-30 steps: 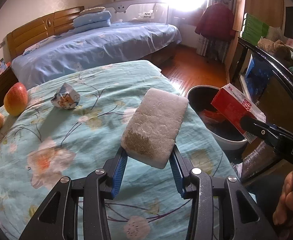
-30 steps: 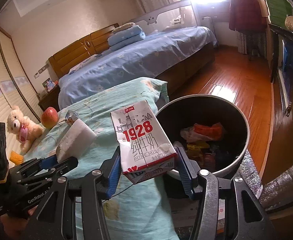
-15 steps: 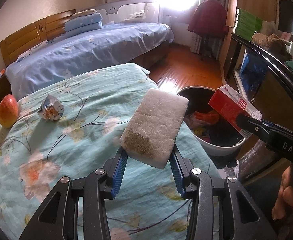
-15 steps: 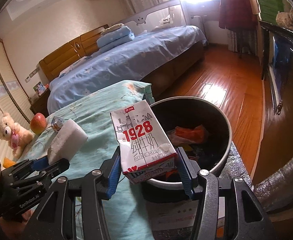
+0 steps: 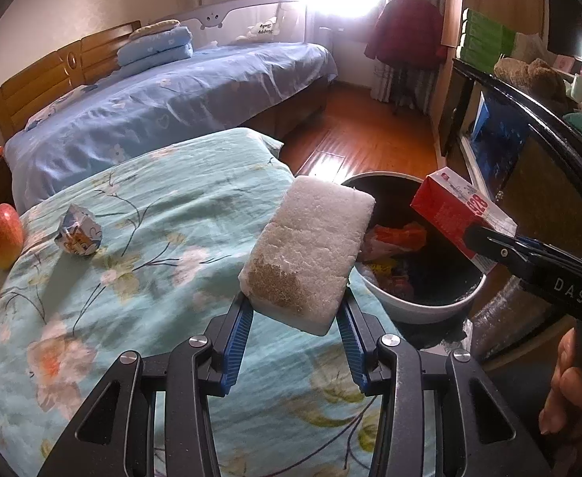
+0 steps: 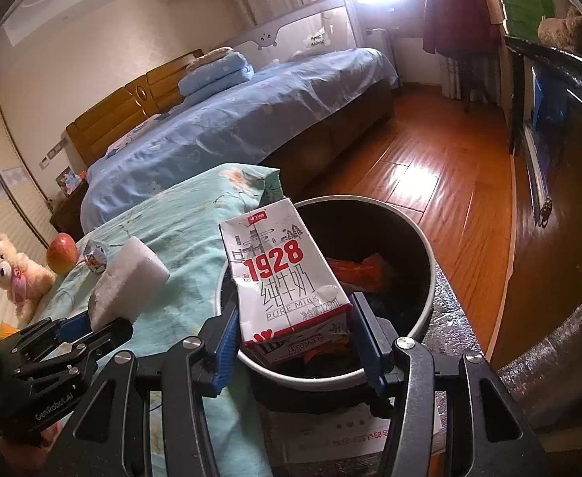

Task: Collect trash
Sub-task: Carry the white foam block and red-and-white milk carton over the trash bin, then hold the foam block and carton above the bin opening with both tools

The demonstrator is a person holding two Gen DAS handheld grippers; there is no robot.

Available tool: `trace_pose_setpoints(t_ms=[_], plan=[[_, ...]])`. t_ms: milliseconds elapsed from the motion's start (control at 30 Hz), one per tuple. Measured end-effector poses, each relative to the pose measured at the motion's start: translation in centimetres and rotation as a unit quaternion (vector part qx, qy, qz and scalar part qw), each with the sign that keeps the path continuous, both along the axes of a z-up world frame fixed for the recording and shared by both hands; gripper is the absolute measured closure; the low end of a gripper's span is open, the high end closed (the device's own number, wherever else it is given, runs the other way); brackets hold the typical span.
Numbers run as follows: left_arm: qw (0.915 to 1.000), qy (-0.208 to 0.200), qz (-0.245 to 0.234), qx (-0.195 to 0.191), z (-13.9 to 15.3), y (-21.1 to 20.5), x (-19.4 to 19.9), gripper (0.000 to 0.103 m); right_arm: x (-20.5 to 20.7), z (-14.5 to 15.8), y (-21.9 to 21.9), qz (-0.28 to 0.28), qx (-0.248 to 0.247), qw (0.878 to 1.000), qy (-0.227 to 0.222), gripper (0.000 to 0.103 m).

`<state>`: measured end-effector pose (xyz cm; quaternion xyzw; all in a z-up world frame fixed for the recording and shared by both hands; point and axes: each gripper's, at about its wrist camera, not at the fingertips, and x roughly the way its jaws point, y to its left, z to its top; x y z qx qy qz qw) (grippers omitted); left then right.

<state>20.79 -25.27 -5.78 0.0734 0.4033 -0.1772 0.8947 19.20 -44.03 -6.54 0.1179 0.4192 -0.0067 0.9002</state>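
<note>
My left gripper (image 5: 295, 310) is shut on a white foam block (image 5: 308, 252), held over the edge of the floral bed next to the round trash bin (image 5: 422, 310). My right gripper (image 6: 294, 326) is shut on a red and white "1928" milk carton (image 6: 283, 274), held above the near rim of the bin (image 6: 430, 262), which holds orange wrappers and other trash. The carton also shows in the left wrist view (image 5: 455, 212), and the foam block in the right wrist view (image 6: 130, 278). A crumpled small carton (image 5: 78, 230) lies on the bed.
An apple (image 5: 1, 230) and a teddy bear (image 6: 16, 274) sit at the bed's left side. A blue bed (image 5: 163, 99) stands behind. A dark cabinet (image 5: 537, 167) is on the right, with wooden floor (image 6: 430, 175) beyond the bin.
Both grippers have moved toward the bin with their loads. The milk carton now hangs over the bin's near rim and the foam block is closer to the bin.
</note>
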Motion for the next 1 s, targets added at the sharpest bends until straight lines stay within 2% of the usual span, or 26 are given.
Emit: trace_pose_setpoints(t_ms=[1000], plan=[[0.9997,0.005,-0.019,0.012,-0.8,-4.0,2.9,0.061,1.6,-0.9,-3.1,-0.022,0.001,1.000,0.012,0.050]])
